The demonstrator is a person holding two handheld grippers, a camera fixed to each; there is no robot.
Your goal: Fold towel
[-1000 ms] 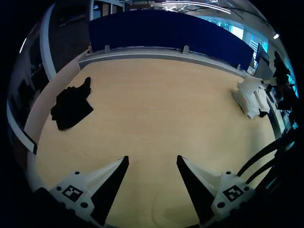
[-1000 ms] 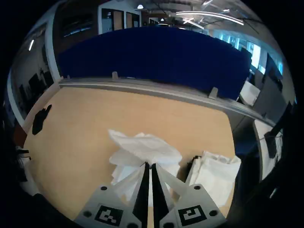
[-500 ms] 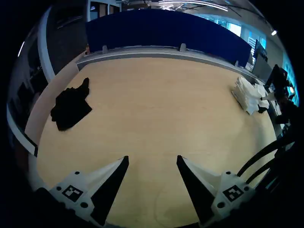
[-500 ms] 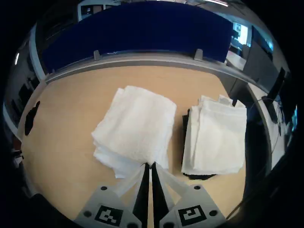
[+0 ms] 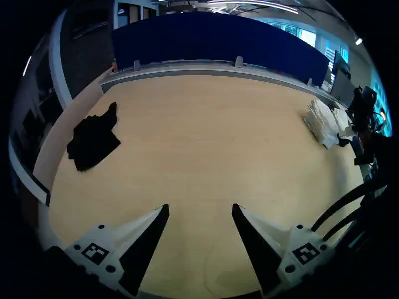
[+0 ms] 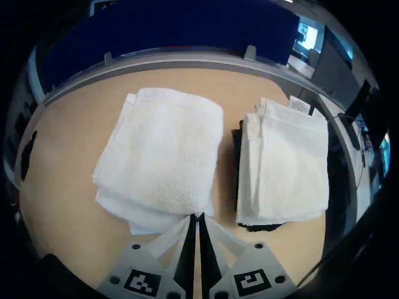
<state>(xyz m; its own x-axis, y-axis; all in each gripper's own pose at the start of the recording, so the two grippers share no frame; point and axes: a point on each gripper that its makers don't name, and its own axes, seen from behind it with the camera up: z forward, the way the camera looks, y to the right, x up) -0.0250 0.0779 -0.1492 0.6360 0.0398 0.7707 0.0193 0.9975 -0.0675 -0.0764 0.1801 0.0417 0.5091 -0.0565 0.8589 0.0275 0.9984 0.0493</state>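
Observation:
A folded white towel (image 6: pixel 162 154) lies flat on the wooden table (image 6: pixel 65 164) in the right gripper view. My right gripper (image 6: pixel 198 219) is shut, its tips pinching the towel's near edge. Right of it lies a second pile of folded white towels (image 6: pixel 287 164) on top of a dark cloth (image 6: pixel 237 149). In the left gripper view my left gripper (image 5: pixel 199 207) stands open over bare table (image 5: pixel 209 134), nothing between its fingers. The white towels (image 5: pixel 321 122) sit far off at the table's right edge there.
A crumpled black cloth (image 5: pixel 92 139) lies at the table's left side. A blue partition (image 5: pixel 209 40) on a grey rail runs along the far edge. Dark chair parts (image 5: pixel 349 209) stand at the near right. The table's right edge drops off just past the towel pile.
The right gripper brought the lifted, bunched towel down; it now lies flat and folded on the table beside the other pile. The left gripper has stayed put and open.

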